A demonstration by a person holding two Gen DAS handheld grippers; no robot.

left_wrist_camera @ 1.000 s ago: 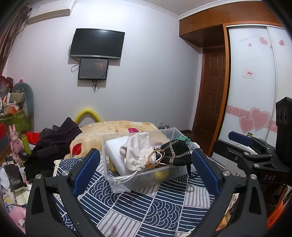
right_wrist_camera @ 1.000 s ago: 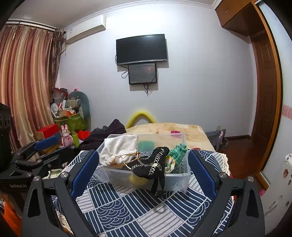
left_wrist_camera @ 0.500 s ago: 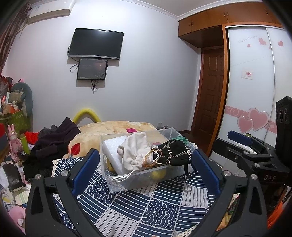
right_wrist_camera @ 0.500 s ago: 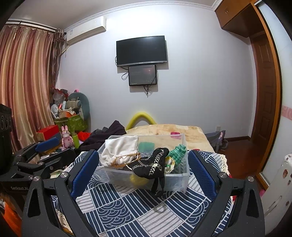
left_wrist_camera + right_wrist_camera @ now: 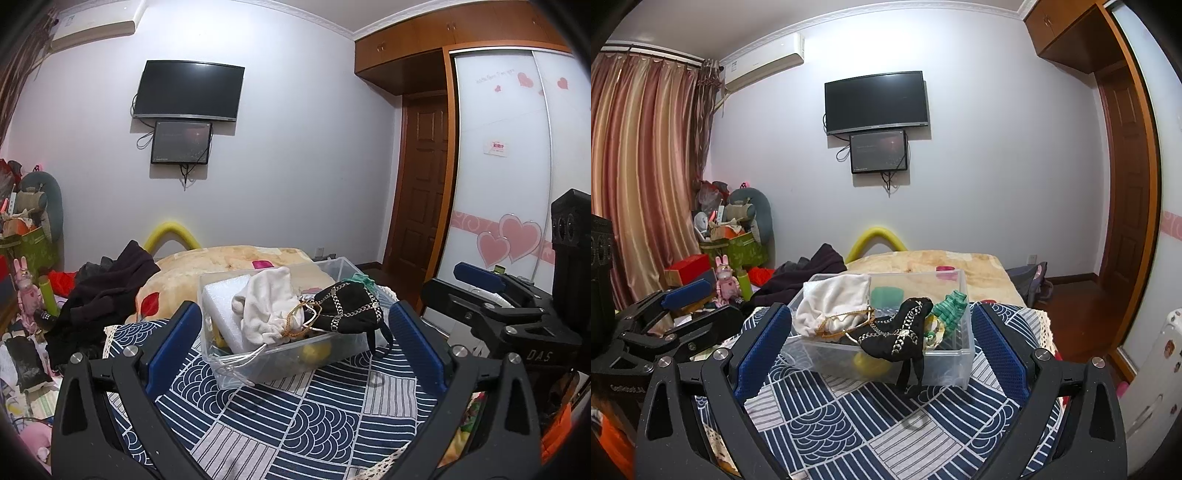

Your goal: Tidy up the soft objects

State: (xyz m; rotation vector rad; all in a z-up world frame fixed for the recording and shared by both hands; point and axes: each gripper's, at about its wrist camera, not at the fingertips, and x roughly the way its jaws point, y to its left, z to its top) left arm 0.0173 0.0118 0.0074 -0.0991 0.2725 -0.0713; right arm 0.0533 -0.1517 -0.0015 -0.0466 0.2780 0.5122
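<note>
Backing off a touch from the clear plastic bin (image 5: 886, 354), both grippers, left (image 5: 291, 347) and right (image 5: 882, 350), hang spread wide and empty, apparently sizing up the black chain-trimmed pouch (image 5: 901, 336) draped over its front rim beside the white drawstring bag (image 5: 831, 302).

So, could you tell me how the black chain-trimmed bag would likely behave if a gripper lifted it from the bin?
The black bag droops over the clear bin wall, so it is probably floppy and would sag. Its metal chains may add weight and could snag the gold cord beside it.
</note>
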